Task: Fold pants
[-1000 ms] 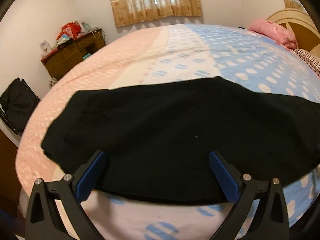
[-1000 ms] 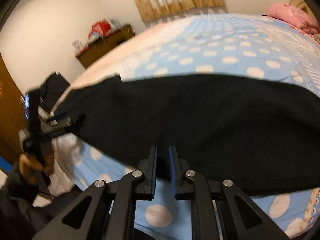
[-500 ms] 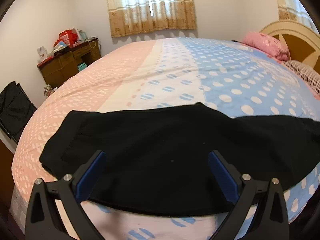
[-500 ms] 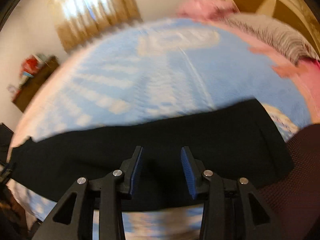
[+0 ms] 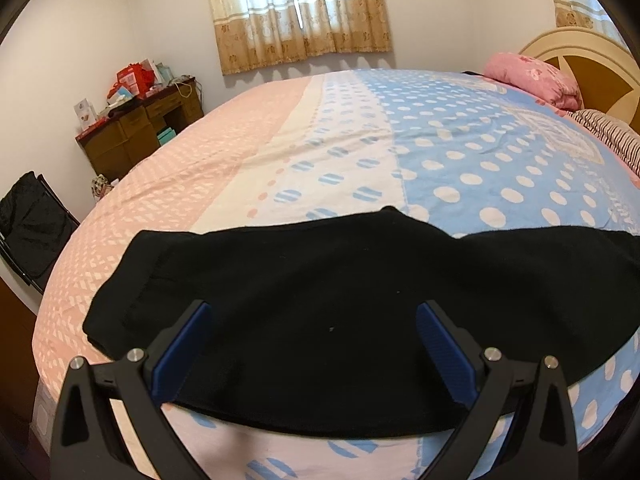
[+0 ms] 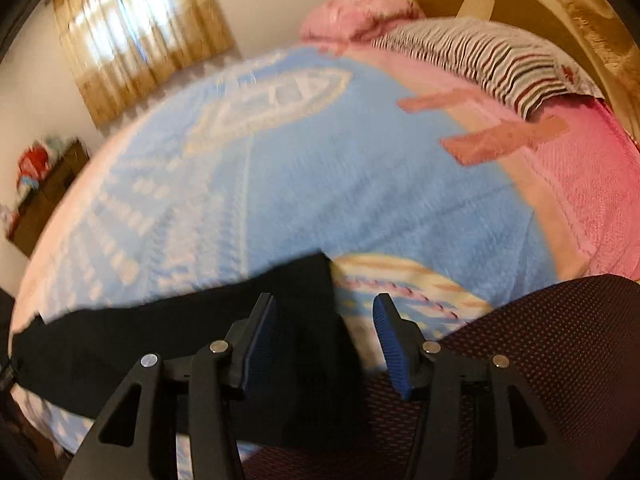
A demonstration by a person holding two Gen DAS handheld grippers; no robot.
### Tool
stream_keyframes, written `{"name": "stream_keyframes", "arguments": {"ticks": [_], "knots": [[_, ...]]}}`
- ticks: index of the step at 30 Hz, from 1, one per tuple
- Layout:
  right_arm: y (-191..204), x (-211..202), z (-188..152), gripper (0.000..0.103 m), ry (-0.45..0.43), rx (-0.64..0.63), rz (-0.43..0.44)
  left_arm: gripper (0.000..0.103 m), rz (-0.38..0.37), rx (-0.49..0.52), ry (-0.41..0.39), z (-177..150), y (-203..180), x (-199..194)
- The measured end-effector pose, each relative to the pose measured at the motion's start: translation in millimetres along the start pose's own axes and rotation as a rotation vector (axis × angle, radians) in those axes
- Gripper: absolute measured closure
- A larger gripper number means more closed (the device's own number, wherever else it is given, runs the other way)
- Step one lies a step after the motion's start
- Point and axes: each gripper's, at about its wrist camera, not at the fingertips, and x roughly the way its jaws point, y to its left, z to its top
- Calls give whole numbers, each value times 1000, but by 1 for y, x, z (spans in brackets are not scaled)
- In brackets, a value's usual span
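Black pants (image 5: 320, 304) lie flat in a long band across the near edge of the bed (image 5: 340, 152). My left gripper (image 5: 314, 312) hovers wide open over their left part, nothing between its blue pads. In the blurred right wrist view the pants (image 6: 168, 336) end at a straight edge just under my right gripper (image 6: 324, 324). Its jaws are opening above that right end, and the pads press on nothing.
The bed has a pink, white and blue dotted cover. A pink quilt (image 5: 532, 80), a striped pillow (image 6: 492, 60) and the headboard (image 5: 584, 64) stand at the right. A dark mesh chair back (image 6: 560, 360) is close at the right gripper's lower right. A wooden desk (image 5: 140, 128) stands by the far wall.
The right gripper swept rightwards along the pants to their right end, and its jaws went from nearly shut to apart. The left gripper stayed open and almost still.
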Motion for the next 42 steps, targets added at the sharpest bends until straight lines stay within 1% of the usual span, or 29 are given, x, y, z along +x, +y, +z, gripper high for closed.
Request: {"name": "stream_keyframes", "arguments": {"ticks": [3, 5, 6, 8, 10, 12, 15, 16, 17, 18, 19, 20, 21, 23, 25, 29, 32, 34, 37, 42], "knots": [[-1, 17, -4, 51, 51, -25, 14, 0, -10, 0, 5, 2, -4, -1], [0, 24, -9, 51, 67, -31, 30, 0, -10, 11, 1, 2, -8, -3], [0, 26, -11, 51, 64, -33, 30, 0, -7, 18, -3, 1, -10, -4], [0, 25, -15, 51, 26, -39, 33, 0, -5, 28, -3, 0, -14, -5], [3, 24, -20, 51, 6, -62, 19, 0, -8, 28, 7, 0, -17, -3], [8, 26, -20, 51, 17, -88, -11, 0, -13, 28, 18, -1, -21, -1], [11, 26, -17, 51, 38, -74, -29, 0, -19, 34, 16, -3, -25, -2], [12, 27, -17, 55, 49, -72, -27, 0, -20, 36, 15, -3, -26, -2], [13, 27, -17, 62, 59, -59, -15, 0, -19, 36, 15, -4, -26, -2], [12, 27, -16, 66, 72, -34, 5, 0, -19, 35, 16, -4, -26, -2], [12, 26, -16, 75, 77, -18, 18, 0, -19, 32, 15, -4, -26, -2], [13, 25, -16, 86, 80, -5, 32, 0, -19, 26, 14, -4, -25, -2], [15, 23, -16, 89, 77, 5, 37, 0, -21, 18, 14, -5, -23, -3], [21, 15, -15, 90, 55, 6, 14, 0, -24, 3, 13, -5, -18, -4], [33, -1, -13, 91, 11, -2, 24, 0, -20, -7, 7, -6, -13, -5], [73, -35, -9, 91, -54, -62, 49, 0, -15, -32, 6, -6, -3, -6], [112, -57, -8, 91, -88, -99, 113, 0, -29, -48, 8, -7, 0, -5], [135, -66, -10, 91, -107, -123, 150, 0, -38, -41, 13, -8, -1, -4], [177, -73, -18, 91, -119, -167, 227, 0, -36, -24, 11, -9, -3, -4], [254, -60, -44, 91, -121, -311, 245, 0, -45, -41, 5, -10, 3, -6]]}}
